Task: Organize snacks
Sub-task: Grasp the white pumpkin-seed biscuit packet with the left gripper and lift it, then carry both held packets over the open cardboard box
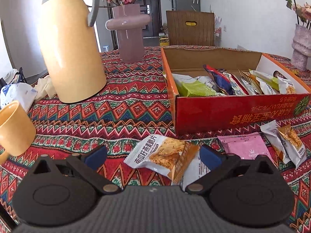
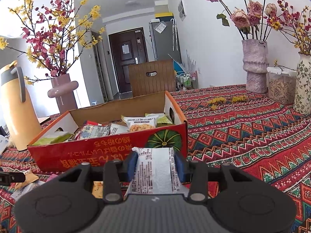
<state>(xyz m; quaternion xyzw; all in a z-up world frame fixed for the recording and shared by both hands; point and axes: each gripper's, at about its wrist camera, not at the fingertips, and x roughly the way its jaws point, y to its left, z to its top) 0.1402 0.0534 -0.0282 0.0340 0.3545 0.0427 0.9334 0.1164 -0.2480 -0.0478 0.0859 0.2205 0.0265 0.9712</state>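
One red cardboard box [image 1: 233,112], holding snack packets too piled to count. Four loose packets on the cloth before it in the left view: crisp packet [image 1: 155,154], pink packet [image 1: 244,145], two white-and-orange ones [image 1: 287,141] (overlapping). One yellow flask [image 1: 72,46]. One yellow mug [image 1: 13,130]. Three vases in the right view: pink [image 2: 63,93], mottled [image 2: 254,66], floral [image 2: 303,83].

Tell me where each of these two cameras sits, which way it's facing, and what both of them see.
Left wrist: sits on the left hand-held gripper, facing forward and down over the tablecloth at a snack packet between its open fingers; its black body shows.
Right wrist: sits on the right hand-held gripper, facing the red box; its fingers clamp a white packet.
Shared: the red box, yellow jug, pink vase, chair and door.
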